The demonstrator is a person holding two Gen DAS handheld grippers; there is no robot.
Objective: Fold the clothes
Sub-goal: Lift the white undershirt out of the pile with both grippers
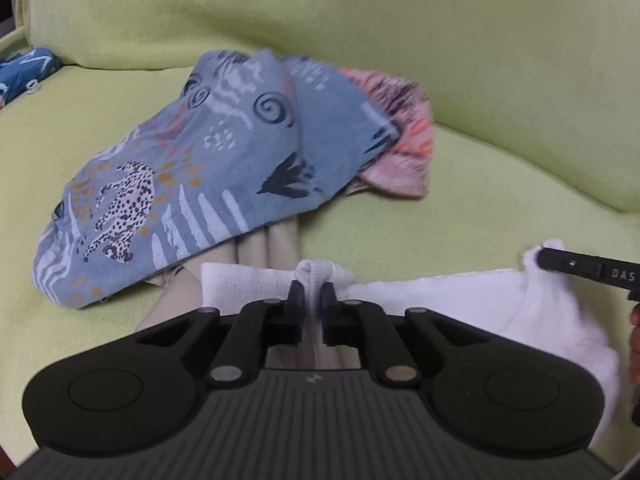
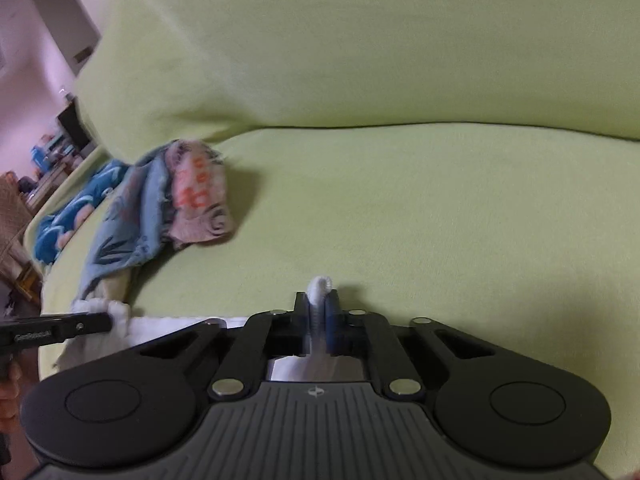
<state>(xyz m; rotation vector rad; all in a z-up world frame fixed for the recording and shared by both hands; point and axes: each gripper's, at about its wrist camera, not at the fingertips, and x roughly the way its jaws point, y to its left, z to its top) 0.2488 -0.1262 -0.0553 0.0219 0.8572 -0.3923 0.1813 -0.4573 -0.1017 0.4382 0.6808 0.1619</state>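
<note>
My left tongs (image 1: 311,294) are matt black plastic with dull metal rivets, pinching ribbed white cloth (image 1: 460,300). The sofa cover (image 1: 440,40) looks soft, matt green fabric; the blue printed garment (image 1: 192,184) is smooth cotton-like cloth.

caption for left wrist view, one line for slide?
Left gripper pinches white garment beside printed blue cloth on green sofa.

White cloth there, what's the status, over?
Left claw and right claw both shut on white cloth, holding its edge. Patterned clothes pile close behind on green sofa, not touching claws.
</note>
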